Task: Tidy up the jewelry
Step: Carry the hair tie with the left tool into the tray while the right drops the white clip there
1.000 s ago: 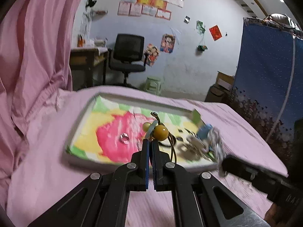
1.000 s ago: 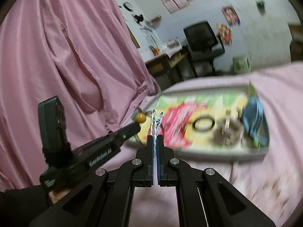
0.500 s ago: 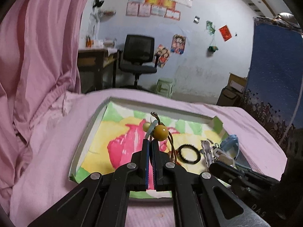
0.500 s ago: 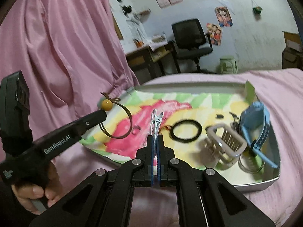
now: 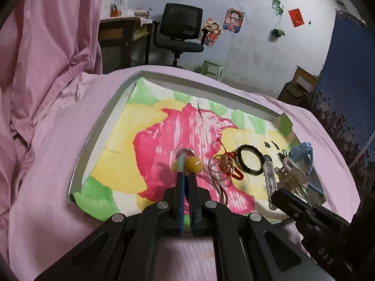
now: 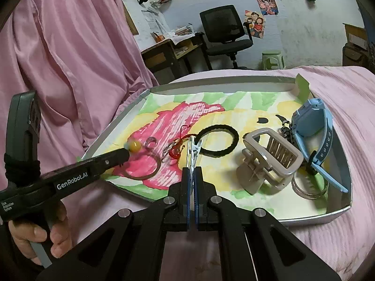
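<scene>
Dangling from left gripper [image 5: 185,178]: beaded cord bracelet [image 5: 192,165], over tray [image 5: 103,126].

Black office chair [image 5: 180,30] by a cluttered wooden desk [image 5: 121,29], green stool [image 6: 273,59], pink curtain [image 6: 65,42], wall posters [image 5: 234,20]

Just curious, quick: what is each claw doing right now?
Left claw: shut on the yellow bead cord.
Right claw: shut on the small white clip.
</scene>
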`<state>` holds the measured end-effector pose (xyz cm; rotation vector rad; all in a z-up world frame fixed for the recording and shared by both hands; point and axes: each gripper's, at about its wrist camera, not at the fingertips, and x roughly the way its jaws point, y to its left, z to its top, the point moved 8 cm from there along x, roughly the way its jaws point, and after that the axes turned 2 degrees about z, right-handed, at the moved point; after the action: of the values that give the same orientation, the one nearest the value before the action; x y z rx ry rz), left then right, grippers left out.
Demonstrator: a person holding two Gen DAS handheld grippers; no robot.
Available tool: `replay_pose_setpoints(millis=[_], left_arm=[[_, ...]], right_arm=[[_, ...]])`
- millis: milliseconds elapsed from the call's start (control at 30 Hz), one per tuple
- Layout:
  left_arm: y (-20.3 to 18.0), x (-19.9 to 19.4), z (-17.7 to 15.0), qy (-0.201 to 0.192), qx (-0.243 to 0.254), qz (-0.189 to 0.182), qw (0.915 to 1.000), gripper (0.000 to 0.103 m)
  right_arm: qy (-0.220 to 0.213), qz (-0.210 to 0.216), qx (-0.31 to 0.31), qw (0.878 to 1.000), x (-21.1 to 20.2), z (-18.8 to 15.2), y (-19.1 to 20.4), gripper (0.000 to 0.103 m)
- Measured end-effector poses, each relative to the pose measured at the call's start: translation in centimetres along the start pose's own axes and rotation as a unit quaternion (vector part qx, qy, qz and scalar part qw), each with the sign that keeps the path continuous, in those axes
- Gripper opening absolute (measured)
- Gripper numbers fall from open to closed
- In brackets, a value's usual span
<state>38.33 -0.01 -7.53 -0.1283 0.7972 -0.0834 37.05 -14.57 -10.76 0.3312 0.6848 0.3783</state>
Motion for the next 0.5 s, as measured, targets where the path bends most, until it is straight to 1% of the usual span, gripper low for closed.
replay_pose_setpoints(millis=[33, 67, 100, 133, 167, 200, 233, 367, 400, 433, 467, 500], left_arm=[[0.1, -0.2, -0.1, 0.000, -0.003, -0.002, 1.0000, 0.005], [0.2, -0.4, -0.2, -0.002, -0.005, -0.003, 1.0000, 0.008], [0.2, -0.7, -0.3, -0.004, -0.007, -0.007, 0.9999, 0.012], [0.2, -1.1, -0.5, -0.007, -0.009, -0.011, 0.9999, 0.026], [0.1, -1.6, -0.6, -0.014, -0.011, -0.017, 0.9997, 0.041], [0.1, -2.4, -0.7, -0.027, -0.011, -0.022, 0.9993, 0.048], [0.1, -3.2, -0.7, -0.040, -0.012, -0.018, 0.9990, 0.055], [0.1, -5.6, -1.8, -0.062, -0.018, -0.021, 0.9977, 0.058], [0.2, -6.3, -2.2, -0.069, -0.022, -0.021, 0.9972, 0.060], [0.3, -7.1, -2.6, -0.077, -0.026, -0.022, 0.9964, 0.067], [0.4, -7.8, -2.9, -0.087, -0.029, -0.020, 0.9956, 0.073], [0.5, -8.7, -3.3, -0.098, -0.032, -0.017, 0.9945, 0.075]], right_arm=[[0.000, -0.001, 0.003, 1.000, -0.1, -0.1, -0.1, 0.003], [0.000, -0.001, 0.007, 1.000, -0.3, -0.2, -0.3, 0.005], [-0.002, 0.000, 0.010, 1.000, -0.4, -0.2, -0.4, 0.009], [-0.005, 0.001, 0.012, 1.000, -0.7, -0.3, -0.5, 0.014], [-0.009, 0.000, 0.013, 1.000, -1.2, -0.4, -0.5, 0.025], [-0.013, -0.001, 0.013, 1.000, -1.5, -0.4, -0.5, 0.033], [-0.018, -0.003, 0.012, 1.000, -2.0, -0.5, -0.5, 0.034], [-0.043, -0.013, 0.003, 0.999, -4.5, -0.9, -0.2, 0.034], [-0.049, -0.015, 0.001, 0.999, -5.2, -1.0, -0.1, 0.037], [-0.061, -0.017, -0.003, 0.998, -6.3, -1.2, -0.1, 0.041], [-0.070, -0.020, -0.006, 0.997, -7.1, -1.3, 0.1, 0.048], [-0.078, -0.024, -0.009, 0.997, -7.9, -1.4, 0.1, 0.053]])
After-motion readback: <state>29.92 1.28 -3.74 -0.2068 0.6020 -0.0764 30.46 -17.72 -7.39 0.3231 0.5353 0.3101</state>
